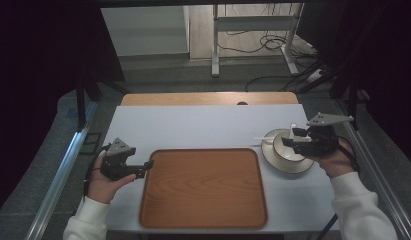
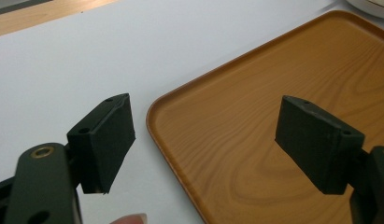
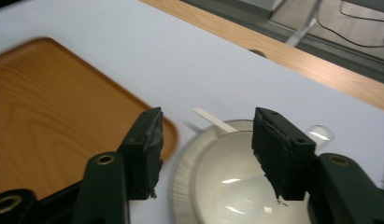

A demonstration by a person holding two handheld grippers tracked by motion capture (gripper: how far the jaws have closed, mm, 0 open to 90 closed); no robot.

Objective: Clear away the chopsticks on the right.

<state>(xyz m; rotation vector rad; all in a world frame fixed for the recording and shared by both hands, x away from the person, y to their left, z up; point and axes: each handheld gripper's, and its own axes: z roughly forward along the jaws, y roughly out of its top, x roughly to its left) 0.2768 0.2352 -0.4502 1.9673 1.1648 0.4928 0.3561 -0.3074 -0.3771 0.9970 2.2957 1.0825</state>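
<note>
Right gripper [image 1: 289,141] over bowl [image 1: 287,147] at right of table, jaws apart, nothing clamped between them; bowl sits on plate [image 1: 288,165], just right of wooden tray [image 1: 203,187], thin white stick [image 1: 265,137] lying across its far-left rim. Left gripper [image 1: 148,165] at tray's left edge, jaws wide apart, empty, straddling tray's far-left corner. Tray rests on white sheet [image 1: 193,125] covering table

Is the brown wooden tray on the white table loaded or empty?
Empty. The brown wooden tray shows bare wood grain edge to edge in the high view; the white bowl on its plate sits beside it on the table.
</note>
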